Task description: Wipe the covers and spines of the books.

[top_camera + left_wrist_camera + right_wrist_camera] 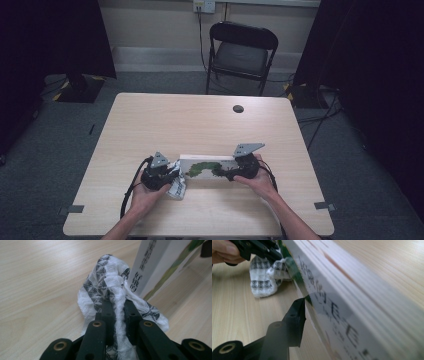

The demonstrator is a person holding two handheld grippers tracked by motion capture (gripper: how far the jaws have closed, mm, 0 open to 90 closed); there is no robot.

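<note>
Left gripper (pixel 167 176) has its black jaws pinched tight on a bunched white cloth (pixel 112 287) with a dark triangle print, the fabric squeezed into the narrow gap between them. That cloth sits just at the near left end of a white book (pixel 210 167) with a green figure on its cover, and in the left gripper view the folds press against the book's printed spine. The right gripper (pixel 226 175) is at the book's right end; in the right gripper view one black jaw lies against the cover side of the book while the other is hidden behind it, so whether it is clamped on the book cannot be told. The book lies toward the near edge of a pale wood-grain table (pixel 200 120), which has a small dark round hole (pixel 238 108) well beyond the book. Farther behind the book, past the table's far edge, a black folding chair (pixel 242 52) stands on grey carpet against a light wall, with dark curtains (pixel 55 35) hanging to either side.
</note>
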